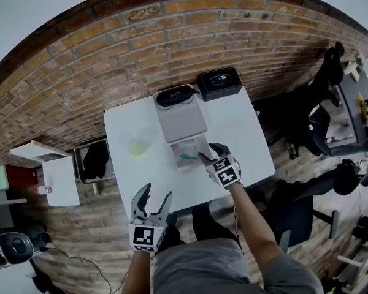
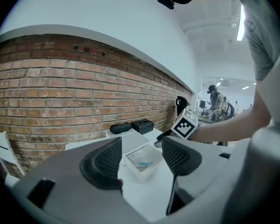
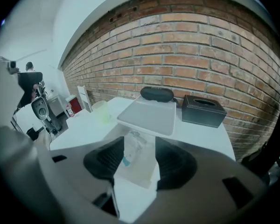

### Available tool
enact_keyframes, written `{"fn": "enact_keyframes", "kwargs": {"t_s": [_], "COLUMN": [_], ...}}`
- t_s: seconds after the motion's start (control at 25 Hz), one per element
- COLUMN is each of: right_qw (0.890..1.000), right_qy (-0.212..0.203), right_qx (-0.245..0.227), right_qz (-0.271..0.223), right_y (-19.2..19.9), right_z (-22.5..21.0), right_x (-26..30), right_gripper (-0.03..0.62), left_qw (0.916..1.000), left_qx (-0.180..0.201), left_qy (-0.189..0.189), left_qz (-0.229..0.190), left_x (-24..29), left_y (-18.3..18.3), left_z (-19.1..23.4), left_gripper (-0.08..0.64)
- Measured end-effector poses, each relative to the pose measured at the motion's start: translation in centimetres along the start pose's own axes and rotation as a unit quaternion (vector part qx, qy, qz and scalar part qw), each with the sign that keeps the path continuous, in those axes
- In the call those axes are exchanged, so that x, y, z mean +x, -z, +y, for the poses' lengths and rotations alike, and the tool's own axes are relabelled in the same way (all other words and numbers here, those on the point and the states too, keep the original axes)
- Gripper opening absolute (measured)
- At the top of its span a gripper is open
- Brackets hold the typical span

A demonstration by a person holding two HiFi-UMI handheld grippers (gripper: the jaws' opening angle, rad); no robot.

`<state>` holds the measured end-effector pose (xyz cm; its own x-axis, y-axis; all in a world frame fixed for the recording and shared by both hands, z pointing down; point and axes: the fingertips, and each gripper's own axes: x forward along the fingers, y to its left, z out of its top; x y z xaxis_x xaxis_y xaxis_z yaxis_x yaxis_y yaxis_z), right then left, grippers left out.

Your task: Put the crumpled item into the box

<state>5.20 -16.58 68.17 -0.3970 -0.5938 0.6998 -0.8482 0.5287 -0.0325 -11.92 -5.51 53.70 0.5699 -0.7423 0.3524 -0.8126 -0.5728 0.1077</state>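
**Crumpled wad sits in the box, right jaws apart above it**

The right gripper [image 3: 140,160] hangs tilted down over the box [image 3: 136,177]. Its jaws are partly apart and grip nothing. Through the gap between them the crumpled item [image 3: 132,146] shows, lying inside the box and clear of both pads. It looks like thin, clear film with a teal fleck. I judge it very light, soft and springy, so it may unfold or lift with the slightest drag. It cannot break. If it needs moving again, the bulk of the wad at a raised fold is the place to pinch, and gently. The left gripper [image 1: 156,195] is low at the near edge of the white table [image 1: 129,127], well apart from the box, with its jaws wide and empty. A flat grey tray [image 1: 181,120] lies just behind the box. Behind the tray are a black oval case [image 1: 175,95] and a black tissue box [image 1: 219,83]. A pale green cup [image 1: 138,144] stands off to the left. The placing appears done.
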Motion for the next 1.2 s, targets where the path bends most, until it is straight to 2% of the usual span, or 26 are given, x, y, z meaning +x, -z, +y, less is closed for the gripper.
{"fn": "enact_keyframes", "kwargs": {"t_s": [0.52,1.04,1.2], "right_qw": [0.995,0.994,0.994], "right_qy": [0.016,0.003,-0.007], "right_qx": [0.055,0.044,0.042], "right_qz": [-0.08,-0.101,-0.103], "right_y": [-0.2,1.1,1.6], "right_z": [0.5,0.3,0.0], "right_x": [-7.0,-8.8,-9.3], "right_gripper": [0.23,0.238,0.238], "left_qw": [0.9997,0.9996,0.9998], "left_qx": [0.011,0.018,0.005], "left_qy": [0.022,0.018,0.011], "left_qz": [-0.002,0.014,0.015], "left_x": [2.2,3.3,3.4], "left_y": [-0.3,0.4,0.0], "left_z": [-1.4,-2.8,-3.3], "left_gripper": [0.268,0.267,0.268]}}
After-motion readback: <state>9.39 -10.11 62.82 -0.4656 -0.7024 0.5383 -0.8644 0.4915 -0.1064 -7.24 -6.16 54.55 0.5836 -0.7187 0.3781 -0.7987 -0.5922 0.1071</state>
